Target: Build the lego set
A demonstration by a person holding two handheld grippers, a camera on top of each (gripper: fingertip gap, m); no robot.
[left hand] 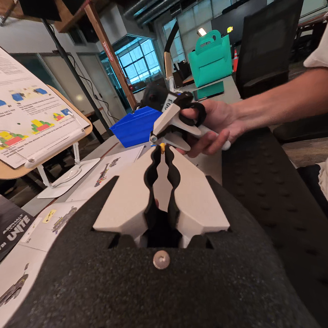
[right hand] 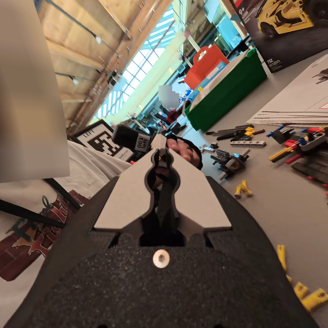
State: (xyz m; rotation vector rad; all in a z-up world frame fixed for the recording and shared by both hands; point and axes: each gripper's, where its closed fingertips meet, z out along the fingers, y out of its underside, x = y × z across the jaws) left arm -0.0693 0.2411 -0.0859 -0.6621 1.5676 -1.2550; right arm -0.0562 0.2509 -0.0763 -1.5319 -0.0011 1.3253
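My left gripper [left hand: 162, 150] is raised off the table, its jaws nearly closed on a small yellow lego piece [left hand: 162, 146] pinched at the tips. My right gripper [left hand: 154, 139], held by a hand [left hand: 213, 127], meets it tip to tip from the far side. In the right wrist view my right gripper [right hand: 161, 153] has its jaws close together on a small grey piece [right hand: 162, 152] with a yellow bit [right hand: 159, 157] beside it. The left gripper [right hand: 160, 140] faces it head-on just beyond. How the two pieces join is hidden by the fingertips.
Part-built lego assemblies [right hand: 229, 159] [right hand: 301, 142] and loose yellow pins [right hand: 243, 190] lie on the grey table to the right. A green bin [right hand: 227, 103], the set's box [right hand: 284, 26] and instruction sheets [right hand: 292, 99] stand behind. A blue bin [left hand: 136, 127] and an instruction stand [left hand: 35, 115] are at left. The tips of both grippers are at nearly the same place.
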